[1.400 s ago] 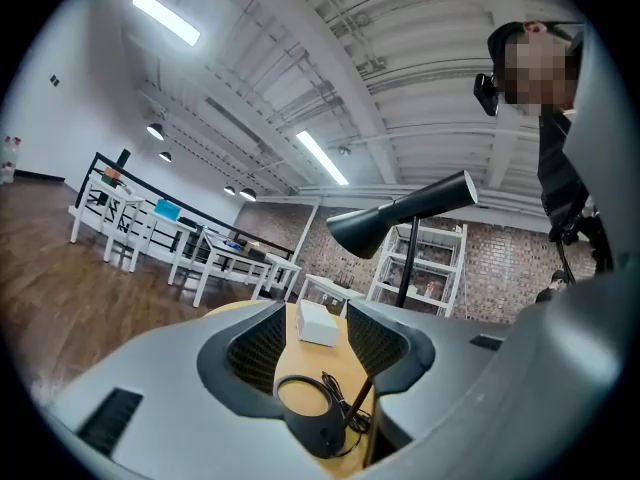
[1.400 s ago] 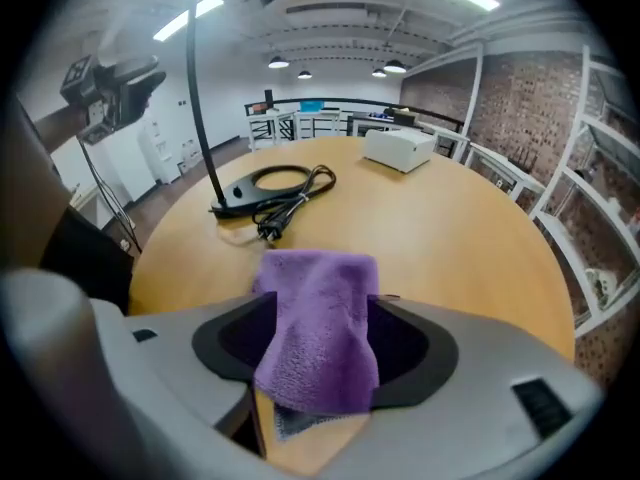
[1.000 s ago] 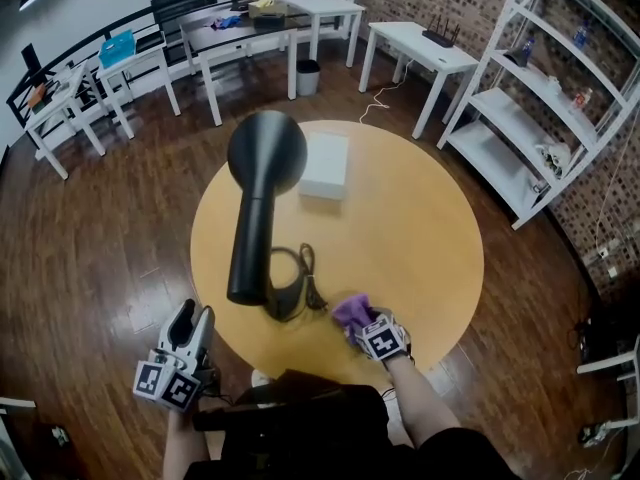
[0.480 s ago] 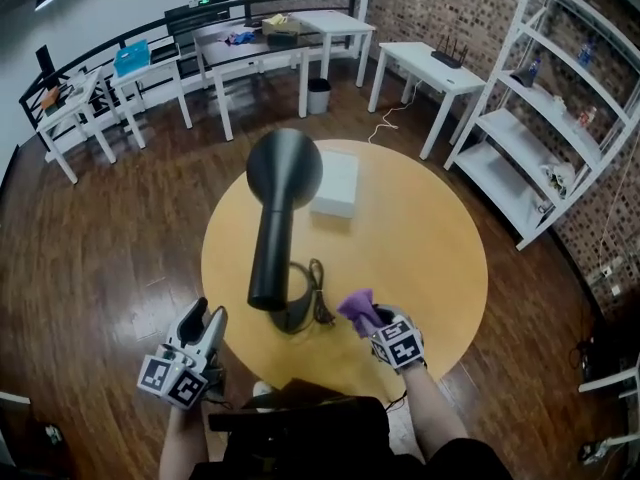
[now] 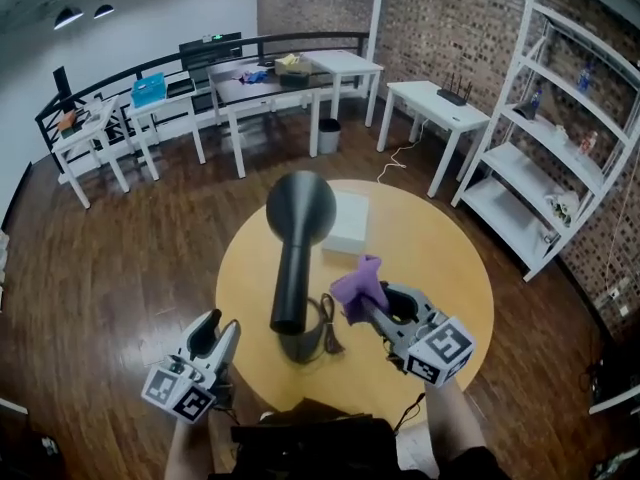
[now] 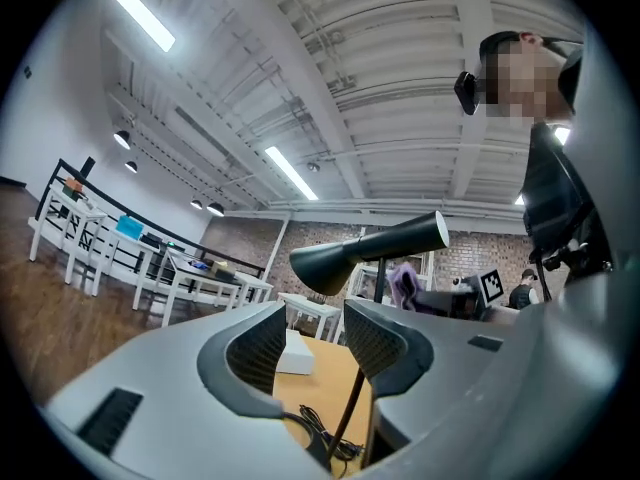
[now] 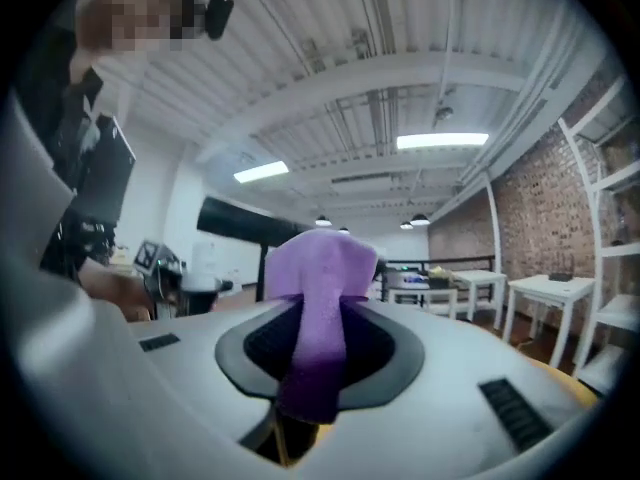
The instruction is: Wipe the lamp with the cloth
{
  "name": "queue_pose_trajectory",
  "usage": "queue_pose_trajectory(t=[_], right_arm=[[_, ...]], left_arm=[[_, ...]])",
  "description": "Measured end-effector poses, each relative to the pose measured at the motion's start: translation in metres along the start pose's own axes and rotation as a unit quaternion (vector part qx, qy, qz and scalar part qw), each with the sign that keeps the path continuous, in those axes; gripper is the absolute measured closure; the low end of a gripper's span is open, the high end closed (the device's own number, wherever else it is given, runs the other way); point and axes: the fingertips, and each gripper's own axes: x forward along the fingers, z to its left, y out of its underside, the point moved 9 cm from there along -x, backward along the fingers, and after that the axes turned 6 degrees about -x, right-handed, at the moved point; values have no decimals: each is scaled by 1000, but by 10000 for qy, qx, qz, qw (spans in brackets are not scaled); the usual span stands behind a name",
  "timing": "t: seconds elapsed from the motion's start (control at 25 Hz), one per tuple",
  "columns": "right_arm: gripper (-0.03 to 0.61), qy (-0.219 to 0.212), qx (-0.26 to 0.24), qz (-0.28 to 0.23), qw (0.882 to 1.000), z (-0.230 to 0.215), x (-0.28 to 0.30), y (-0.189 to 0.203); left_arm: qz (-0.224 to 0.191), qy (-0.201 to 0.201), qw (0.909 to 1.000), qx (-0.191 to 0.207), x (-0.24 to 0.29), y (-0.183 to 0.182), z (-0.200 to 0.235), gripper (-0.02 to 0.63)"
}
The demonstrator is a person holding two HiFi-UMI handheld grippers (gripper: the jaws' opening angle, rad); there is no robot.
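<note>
Yellow round tabletop (image 5: 445, 268) carries the black lamp (image 5: 298, 258) near its front edge, with bare wood to the right. Right tongs (image 5: 375, 304), just clenched, grasp the purple cloth (image 5: 359, 284) beside the lamp's neck. Left tongs (image 5: 220, 325), off the front-left edge, have just been narrowing and grip nothing.

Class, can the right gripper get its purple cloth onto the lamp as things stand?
Probably yes. The right gripper, its jaws just closed on the purple cloth, hangs beside the lamp, with only open air between them.
</note>
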Motion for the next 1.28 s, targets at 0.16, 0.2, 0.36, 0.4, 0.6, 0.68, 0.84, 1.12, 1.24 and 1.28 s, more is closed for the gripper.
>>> queue_pose_trajectory(t=[0.16,0.2,0.36,0.4,0.6,0.68,0.84,1.12,1.24,1.28], right_arm=[[483,-972,317,-962,9901,6,4,-45],[483,-1249,388,-1123,9850,9,6,-53],[482,-1917,294,-1591,9680,30,12,-85],[482,-1997,156,-1644,9659,37,12,-93],[482,-1837,-989,-1243,9701,63,22,-110],[482,-1738,-1156,-1051,9723,72,24,-108],[482,-1620,-1175,-1055,9741,86,16,-106],[482,339,-2462,-708,9660,129,15,-102],[482,1059,-2928,-511,9489,145,23,-100],[482,1280,-3016,-459,9437,151,26,-99]], left_arm=[[285,160,9995,-25,3,5,-4,446],[348,258,9991,-16,7,6,-6,446],[710,714,9949,98,34,18,-23,426],[770,834,9935,84,41,22,-29,427],[971,1185,9879,255,66,38,-44,426],[1086,1318,9843,452,73,39,-47,426],[1277,1647,9761,621,88,41,-52,370],[1523,2483,9549,577,97,41,-43,371],[1642,2768,9448,610,102,45,-35,371],[1692,2849,9417,591,104,46,-32,370]])
